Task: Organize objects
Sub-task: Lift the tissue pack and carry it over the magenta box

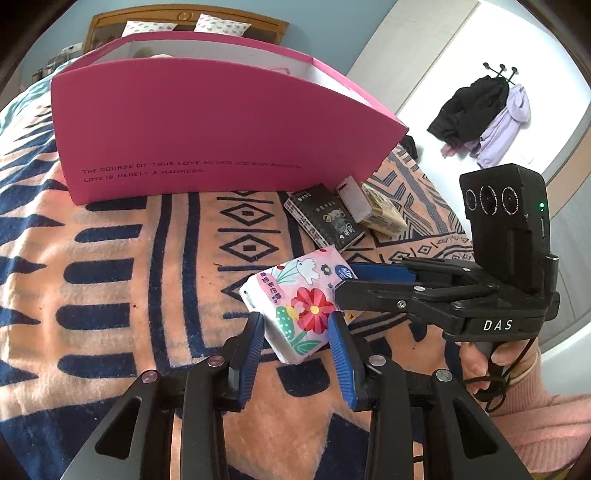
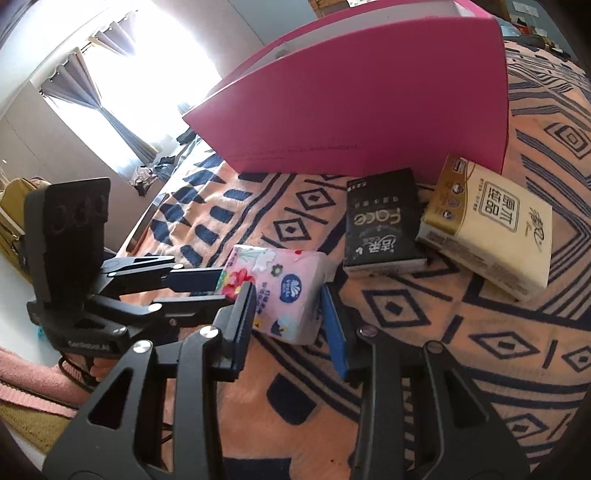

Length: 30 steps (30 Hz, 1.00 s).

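A pink floral tissue pack [image 1: 299, 301] is tilted above the patterned blanket, held from two sides. My left gripper [image 1: 297, 325] is shut on its near end. My right gripper [image 2: 286, 306] is shut on the same pack [image 2: 280, 284]; it shows from the right in the left wrist view [image 1: 345, 280]. A black tissue pack [image 2: 384, 229] and a cream tissue pack [image 2: 487, 232] lie side by side on the blanket beyond. A large pink box [image 1: 207, 122] stands open-topped behind them; it also shows in the right wrist view [image 2: 369, 96].
The blanket [image 1: 129, 266] covers a bed with a wooden headboard [image 1: 184, 18]. A small white box [image 1: 354, 199] rests on the packs. Clothes hang on a wall rack [image 1: 491, 110]. A curtained window [image 2: 122, 85] is at the left.
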{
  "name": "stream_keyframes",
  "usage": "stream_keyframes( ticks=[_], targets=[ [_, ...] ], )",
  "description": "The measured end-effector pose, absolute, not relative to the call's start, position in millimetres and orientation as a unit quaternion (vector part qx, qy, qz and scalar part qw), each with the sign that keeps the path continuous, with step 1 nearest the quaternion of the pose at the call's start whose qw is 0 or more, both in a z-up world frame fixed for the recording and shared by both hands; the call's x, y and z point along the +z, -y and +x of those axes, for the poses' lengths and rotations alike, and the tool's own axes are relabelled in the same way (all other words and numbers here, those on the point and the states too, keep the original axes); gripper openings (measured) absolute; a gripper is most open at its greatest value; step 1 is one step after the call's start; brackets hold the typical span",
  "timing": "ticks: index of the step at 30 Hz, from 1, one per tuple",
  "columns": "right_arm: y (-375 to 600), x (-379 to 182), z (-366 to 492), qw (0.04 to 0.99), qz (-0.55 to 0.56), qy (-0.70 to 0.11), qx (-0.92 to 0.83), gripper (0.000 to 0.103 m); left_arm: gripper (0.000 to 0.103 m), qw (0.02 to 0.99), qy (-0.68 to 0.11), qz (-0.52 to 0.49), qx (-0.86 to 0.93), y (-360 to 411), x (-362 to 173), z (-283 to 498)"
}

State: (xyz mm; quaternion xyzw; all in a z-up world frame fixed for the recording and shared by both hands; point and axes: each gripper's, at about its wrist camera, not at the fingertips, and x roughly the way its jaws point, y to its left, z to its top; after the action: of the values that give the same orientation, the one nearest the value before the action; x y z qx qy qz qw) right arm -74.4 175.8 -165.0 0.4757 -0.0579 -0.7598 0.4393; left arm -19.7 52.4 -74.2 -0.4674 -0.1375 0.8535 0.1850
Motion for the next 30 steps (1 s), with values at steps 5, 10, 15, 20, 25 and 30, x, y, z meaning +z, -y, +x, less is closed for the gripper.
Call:
stream_keyframes(
  ticks=[5, 10, 15, 20, 25, 30],
  targets=[
    [-180, -161, -70, 0.44, 0.473, 0.06, -0.761, 0.038, 0.036, 0.185, 0.127, -0.464, 0.857, -57, -72, -18],
    [-182, -155, -64, 0.44, 0.465, 0.061, -0.766, 0.038, 0.036, 0.189, 0.12, -0.458, 0.86, -60, -67, -18],
    [-183, -147, -60, 0.439, 0.455, 0.056, -0.773, 0.038, 0.036, 0.193, 0.111, -0.45, 0.865, -63, -59, -17],
    [-185, -134, -58, 0.439, 0.438, 0.054, -0.783, 0.038, 0.036, 0.199, 0.102, -0.437, 0.871, -64, -45, -19],
    [-189, -117, -58, 0.441, 0.418, 0.05, -0.793, 0.038, 0.036, 0.201, 0.086, -0.423, 0.879, -69, -31, -24],
    [-194, -106, -62, 0.438, 0.402, 0.05, -0.802, 0.038, 0.036, 0.202, 0.065, -0.407, 0.888, -76, -16, -30]
  ],
)
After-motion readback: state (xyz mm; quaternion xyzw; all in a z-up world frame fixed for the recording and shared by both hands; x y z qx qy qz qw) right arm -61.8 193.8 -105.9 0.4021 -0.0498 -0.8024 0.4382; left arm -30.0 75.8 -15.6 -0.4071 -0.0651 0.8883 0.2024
